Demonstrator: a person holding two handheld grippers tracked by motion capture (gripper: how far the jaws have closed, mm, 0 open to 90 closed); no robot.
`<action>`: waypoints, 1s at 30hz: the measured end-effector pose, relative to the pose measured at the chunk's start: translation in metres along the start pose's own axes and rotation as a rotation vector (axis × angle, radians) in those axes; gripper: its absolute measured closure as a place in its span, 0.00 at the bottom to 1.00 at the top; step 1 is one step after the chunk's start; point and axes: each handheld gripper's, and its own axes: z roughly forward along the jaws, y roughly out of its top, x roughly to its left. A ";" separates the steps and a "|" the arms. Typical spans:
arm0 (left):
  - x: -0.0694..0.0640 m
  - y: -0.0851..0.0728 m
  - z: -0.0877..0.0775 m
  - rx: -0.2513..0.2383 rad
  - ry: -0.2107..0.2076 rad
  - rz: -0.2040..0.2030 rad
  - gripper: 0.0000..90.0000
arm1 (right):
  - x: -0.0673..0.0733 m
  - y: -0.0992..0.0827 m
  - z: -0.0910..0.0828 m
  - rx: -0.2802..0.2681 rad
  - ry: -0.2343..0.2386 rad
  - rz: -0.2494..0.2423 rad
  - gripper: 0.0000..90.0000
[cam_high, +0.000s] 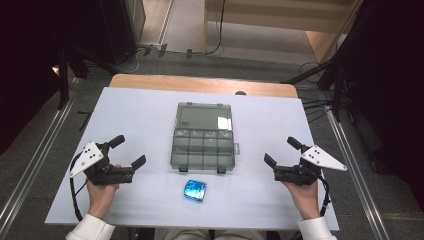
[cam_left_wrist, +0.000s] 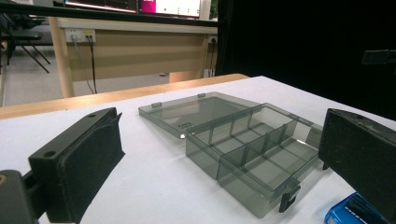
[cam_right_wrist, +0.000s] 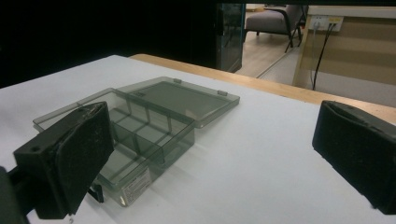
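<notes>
Left gripper (cam_high: 129, 151) rests at the counter's left with jaws spread and empty; the smoky-grey clear plastic compartment box (cam_high: 202, 148) sits centre, lid flat open behind it, small shiny blue packet (cam_high: 195, 190) just in front, and right gripper (cam_high: 282, 151) sits right, also released. Likely next step is loading the packet: approach low, pinch its sides, drop cleanly inside one cell. White counter (cam_high: 140, 120) on wood, grey floor, dark curtains around.
</notes>
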 end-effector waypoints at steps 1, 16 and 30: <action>0.000 0.000 0.000 0.003 0.000 0.002 0.00 | 0.001 0.000 0.000 0.005 0.002 -0.002 0.00; -0.002 0.000 0.000 0.004 -0.012 0.002 0.00 | 0.006 -0.002 0.003 0.044 0.023 -0.022 0.00; -0.002 0.000 0.000 0.005 -0.015 0.003 0.00 | 0.019 -0.007 0.015 0.135 0.081 -0.057 0.00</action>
